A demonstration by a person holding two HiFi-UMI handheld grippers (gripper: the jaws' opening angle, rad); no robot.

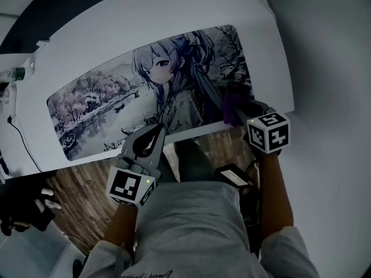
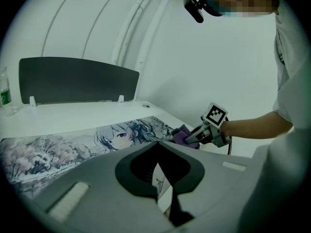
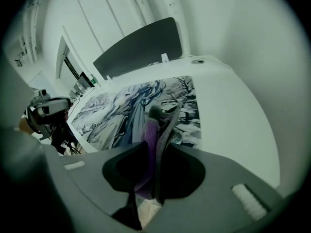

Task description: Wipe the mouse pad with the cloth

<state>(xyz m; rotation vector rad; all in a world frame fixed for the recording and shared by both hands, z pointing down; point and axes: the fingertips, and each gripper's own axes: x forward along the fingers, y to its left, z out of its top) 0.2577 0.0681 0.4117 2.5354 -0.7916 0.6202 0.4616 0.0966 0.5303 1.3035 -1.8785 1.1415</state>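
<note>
Right tongs (image 1: 239, 112) are clamped on the purple cloth (image 3: 151, 139), which sits at the near right corner of the pad (image 1: 110, 100). Left tongs (image 1: 149, 136) are closed and empty by the pad's near edge. The wiping looks barely begun. The next move calls for dragging the cloth leftward with steady pressure.

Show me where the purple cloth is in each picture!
Head view: cloth right of middle, at the right hand-held gripper's tip.
Left gripper view: cloth right of middle, at the mouse pad's far end.
Right gripper view: cloth low centre, pinched between the jaws.
Shared landmark: the mouse pad's painted girl.
</note>
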